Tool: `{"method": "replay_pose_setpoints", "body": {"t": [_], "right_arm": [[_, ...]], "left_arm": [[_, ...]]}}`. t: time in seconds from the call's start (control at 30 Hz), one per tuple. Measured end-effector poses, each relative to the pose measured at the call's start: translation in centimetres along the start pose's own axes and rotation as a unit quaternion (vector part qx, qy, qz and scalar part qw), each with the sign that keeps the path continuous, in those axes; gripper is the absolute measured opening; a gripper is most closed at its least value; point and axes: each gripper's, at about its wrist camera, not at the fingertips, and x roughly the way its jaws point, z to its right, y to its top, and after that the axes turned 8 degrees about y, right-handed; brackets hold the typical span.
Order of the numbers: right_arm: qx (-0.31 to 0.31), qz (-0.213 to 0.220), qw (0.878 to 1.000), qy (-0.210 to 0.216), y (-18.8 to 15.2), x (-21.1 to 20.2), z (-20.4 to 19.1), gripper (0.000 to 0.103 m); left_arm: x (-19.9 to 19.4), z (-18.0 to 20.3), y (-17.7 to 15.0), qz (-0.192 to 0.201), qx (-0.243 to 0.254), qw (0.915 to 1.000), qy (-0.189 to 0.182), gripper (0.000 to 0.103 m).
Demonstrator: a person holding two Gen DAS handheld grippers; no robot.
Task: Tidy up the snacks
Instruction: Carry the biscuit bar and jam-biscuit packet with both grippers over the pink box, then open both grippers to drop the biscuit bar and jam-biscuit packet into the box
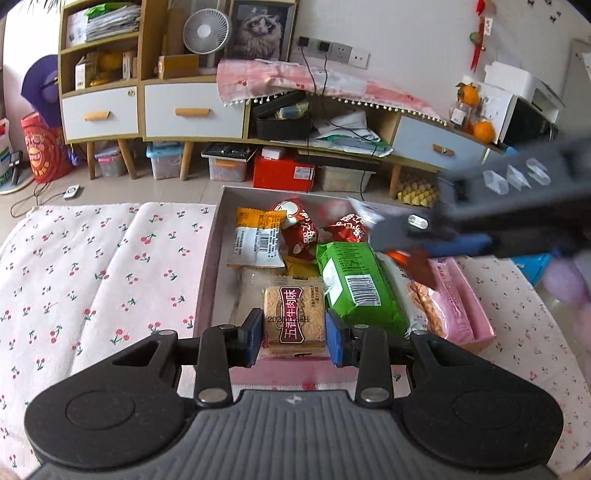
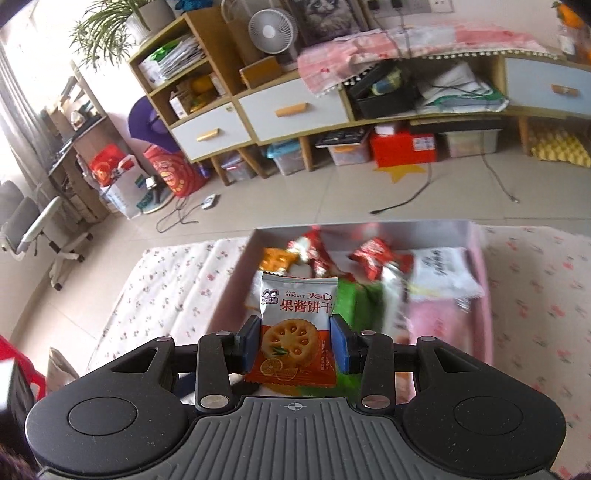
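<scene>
Left claw: the left claw [image 1: 294,336] is clenched on a clear-wrapped square cracker pack [image 1: 294,317] with a dark red label; its blue pads [image 1: 255,336] press both sides of the pack, held just above the near end of the box.
Right claw: the right claw [image 2: 294,345] grips a jam biscuit packet [image 2: 295,328], white on top and orange below, standing upright between its pads; the packet's lower edge is cut off by the claw body.
Right claw from the left camera: a dark, blurred shape [image 1: 399,236] reaching in from the right over the box, with an orange-red corner of wrapper under it.
Box: a shallow pink box [image 1: 214,258] lies on a cherry-print cloth [image 1: 92,277] and holds the loose snacks.
Snacks in the box: a green packet [image 1: 354,284] with a barcode, an orange and white packet [image 1: 258,240], red wrapped sweets [image 1: 295,225], and a pink packet [image 1: 458,302] along the right wall.
Hard to make out: in the right camera view the box contents are smeared by motion blur; only red, green, white and pink patches show.
Cut off: the box's near wall hides behind the left claw.
Background: a low cabinet [image 1: 192,110] with drawers, and a small fan [image 1: 207,31].
</scene>
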Motion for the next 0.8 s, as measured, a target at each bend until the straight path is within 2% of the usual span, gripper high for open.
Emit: {"method": "replay_pose_setpoints", "body": {"t": [0.2, 0.57, 0.67, 0.73, 0.8], "right_arm": [[-0.004, -0.012, 1.000, -0.002, 1.1, 2.9, -0.3, 0.039], [0.013, -0.020, 1.000, -0.007, 2.2, 5.2, 0.2, 0.039], [0.015, -0.021, 1.000, -0.005, 2.1, 5.4, 0.2, 0.043], [0.021, -0.025, 0.999, -0.004, 2.1, 5.5, 0.2, 0.057], [0.026, -0.022, 0.999, -0.003, 2.1, 5.3, 0.3, 0.060]], "left_arm": [[0.5, -0.4, -0.1, -0.003, -0.012, 0.9999, 0.009, 0.032], [0.6, -0.7, 0.0, -0.004, -0.031, 0.9994, 0.013, 0.033], [0.3, -0.7, 0.1, 0.000, -0.034, 0.9993, 0.012, 0.034], [0.3, -0.7, 0.1, -0.001, -0.036, 0.9993, 0.013, 0.040], [0.3, -0.7, 0.2, 0.000, -0.038, 0.9992, 0.013, 0.045]]}}
